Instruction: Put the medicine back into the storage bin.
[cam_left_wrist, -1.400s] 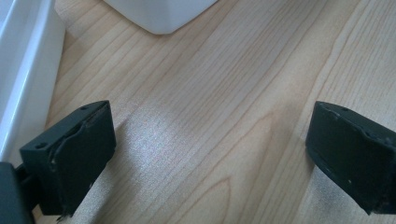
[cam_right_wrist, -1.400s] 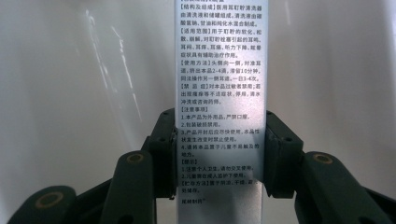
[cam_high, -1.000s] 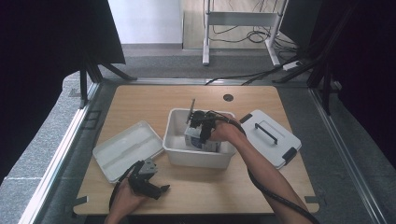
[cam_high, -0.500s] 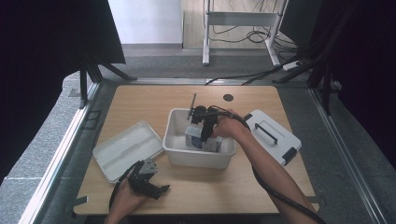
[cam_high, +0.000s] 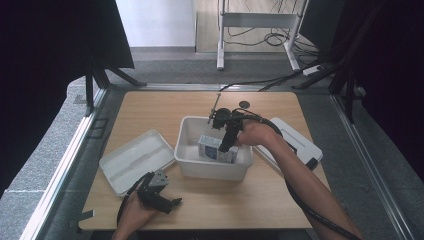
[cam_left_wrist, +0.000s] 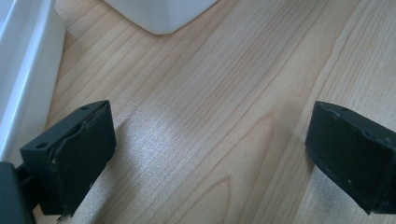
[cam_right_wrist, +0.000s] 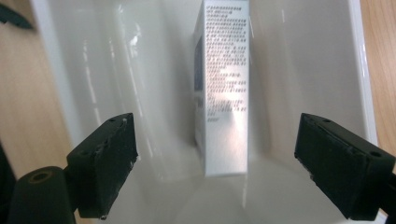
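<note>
A white plastic bin stands at the middle of the wooden table. Inside it lies a small white and blue printed carton, seen on its narrow edge as the carton in the right gripper view. My right gripper reaches down into the bin over the carton, open, its jaws wide apart on either side of the carton and not touching it. My left gripper rests low near the table's front left edge, open, with bare wood between its pads.
A white bin lid lies left of the bin, and its rim runs along the left gripper. A white case with a dark handle lies to the bin's right. A dark round mark sits on the far table.
My right gripper has shifted slightly within the bin above the carton, its hand turning. The left gripper has stayed put.
</note>
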